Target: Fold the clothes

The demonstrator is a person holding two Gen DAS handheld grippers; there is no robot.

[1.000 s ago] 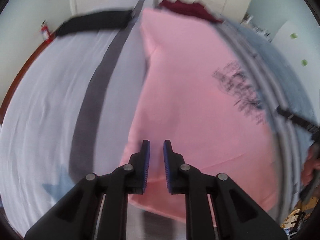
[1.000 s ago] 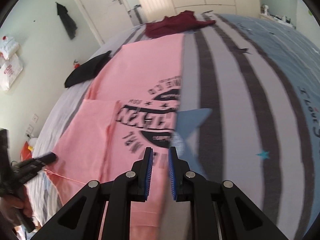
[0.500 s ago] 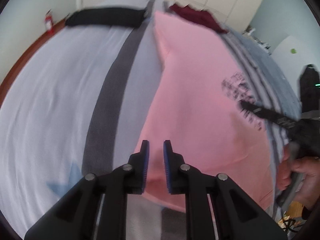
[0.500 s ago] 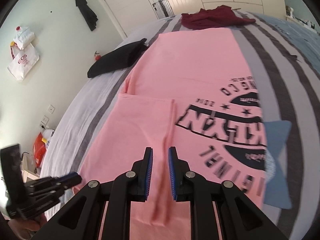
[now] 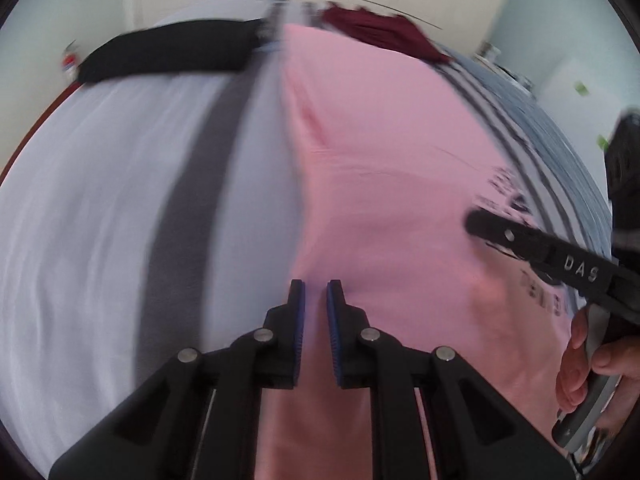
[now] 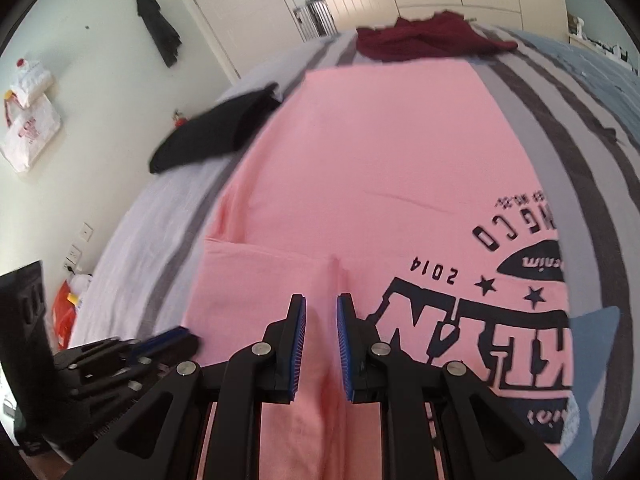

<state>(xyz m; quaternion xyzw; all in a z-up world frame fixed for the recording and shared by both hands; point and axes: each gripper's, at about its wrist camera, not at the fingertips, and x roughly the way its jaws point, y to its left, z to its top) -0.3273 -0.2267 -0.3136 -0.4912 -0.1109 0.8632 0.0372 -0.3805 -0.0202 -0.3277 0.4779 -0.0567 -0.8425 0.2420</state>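
Pink shirt (image 6: pixel 372 168): lying spread on the striped bed (image 6: pixel 568 128), print side up, printed end toward the person; one long side is lying doubled over onto the body, its edge running down toward the right tool. Judging the spread layout is giving both tools room to work along the near hem.

Left tool (image 5: pixel 315 295): hanging low over the near left edge of the shirt, where pink is meeting the grey sheet. Its blue pads are standing a narrow gap apart; pink is showing through the gap, but whether cloth is being pinched I cannot tell.

Right tool (image 6: pixel 321 309): its pads are standing slightly parted, straddling a raised ridge of pink cloth that is running between them. Looks like it is lining up on the folded edge; an actual grip is not clear.

Person's hand (image 5: pixel 588 364): wrapping the right tool's handle at the edge of the left view.

Other clothes: a dark red garment (image 6: pixel 428 38) is lying bunched at the far end, a black one (image 6: pixel 216 132) off to the left side, both well apart from the shirt, probably kept out of the folding space.

Stage: partly folded, one side in; nothing more is settled.
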